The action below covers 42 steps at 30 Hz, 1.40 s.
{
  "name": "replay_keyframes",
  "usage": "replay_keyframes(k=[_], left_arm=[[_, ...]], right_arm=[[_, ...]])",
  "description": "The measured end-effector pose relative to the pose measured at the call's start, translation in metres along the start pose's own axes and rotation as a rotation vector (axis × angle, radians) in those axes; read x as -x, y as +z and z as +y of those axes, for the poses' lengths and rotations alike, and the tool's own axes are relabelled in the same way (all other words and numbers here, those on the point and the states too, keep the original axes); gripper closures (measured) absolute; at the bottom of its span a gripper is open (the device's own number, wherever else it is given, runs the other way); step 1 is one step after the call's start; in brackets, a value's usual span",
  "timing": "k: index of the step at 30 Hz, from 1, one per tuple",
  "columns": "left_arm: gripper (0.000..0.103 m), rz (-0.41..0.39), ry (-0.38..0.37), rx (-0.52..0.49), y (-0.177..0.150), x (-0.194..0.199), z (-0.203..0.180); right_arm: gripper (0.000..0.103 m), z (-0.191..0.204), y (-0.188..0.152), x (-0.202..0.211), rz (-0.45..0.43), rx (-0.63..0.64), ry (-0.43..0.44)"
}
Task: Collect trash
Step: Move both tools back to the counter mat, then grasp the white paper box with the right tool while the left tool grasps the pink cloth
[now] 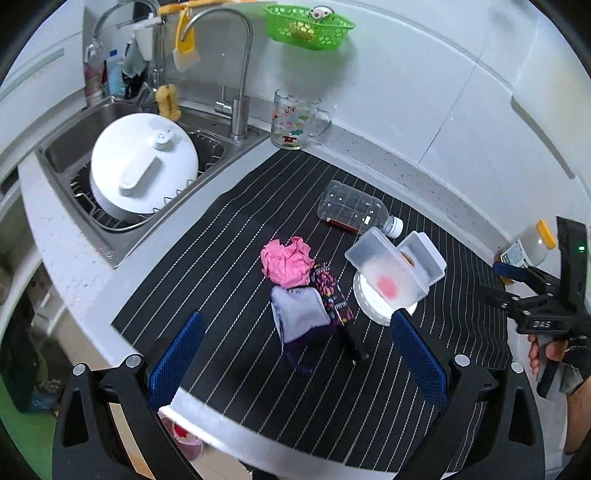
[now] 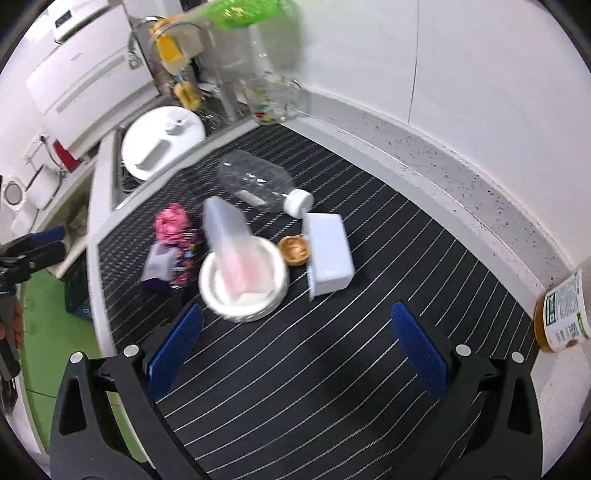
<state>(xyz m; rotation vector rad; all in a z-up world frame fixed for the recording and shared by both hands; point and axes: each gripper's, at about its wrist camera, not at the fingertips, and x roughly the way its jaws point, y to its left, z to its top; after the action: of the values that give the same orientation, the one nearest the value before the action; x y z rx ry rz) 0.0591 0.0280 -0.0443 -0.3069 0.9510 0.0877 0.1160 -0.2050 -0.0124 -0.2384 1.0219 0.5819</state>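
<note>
Both grippers (image 1: pixel 295 354) (image 2: pixel 295 350) wide open — empty.

This is a home kitchen. Ahead and to the left of the left-hand gripper a stainless sink (image 1: pixel 74 147) is set into a speckled countertop (image 1: pixel 388 162), with a curved tap (image 1: pixel 236 74) beside it, a wire rack holding a white domed lid (image 1: pixel 144 166), and dish soap bottles (image 1: pixel 96 74) and a yellow sponge (image 1: pixel 168 101) behind. Farther ahead a printed glass mug (image 1: pixel 291 120) stands by the white wall, where a green plastic basket (image 1: pixel 308 27) hangs, and a striped black cloth (image 1: pixel 258 369) covers the counter.
</note>
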Motion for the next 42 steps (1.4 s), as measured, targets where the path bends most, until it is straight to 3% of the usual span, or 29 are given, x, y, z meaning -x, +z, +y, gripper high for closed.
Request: replay_keyframes(k=[9, 15, 17, 19, 42], left_arm=[[0.007, 0.062, 0.009, 0.032, 0.014, -0.042, 0.015], [0.007, 0.093, 0.01, 0.051, 0.018, -0.064, 0.016], [0.007, 0.1, 0.008, 0.053, 0.019, -0.068, 0.016], [0.007, 0.104, 0.007, 0.052, 0.021, -0.072, 0.015], [0.007, 0.168, 0.019, -0.013, 0.04, -0.128, 0.012]], right_arm=[[0.007, -0.023, 0.015, -0.058, 0.081, 0.008, 0.002], [0.034, -0.03, 0.021, -0.084, 0.124, 0.011, 0.038], [0.058, -0.029, 0.022, -0.087, 0.136, 0.017, 0.046], [0.067, -0.029, 0.022, -0.088, 0.137, 0.02, 0.047], [0.068, -0.036, 0.038, -0.035, 0.027, -0.044, 0.012]])
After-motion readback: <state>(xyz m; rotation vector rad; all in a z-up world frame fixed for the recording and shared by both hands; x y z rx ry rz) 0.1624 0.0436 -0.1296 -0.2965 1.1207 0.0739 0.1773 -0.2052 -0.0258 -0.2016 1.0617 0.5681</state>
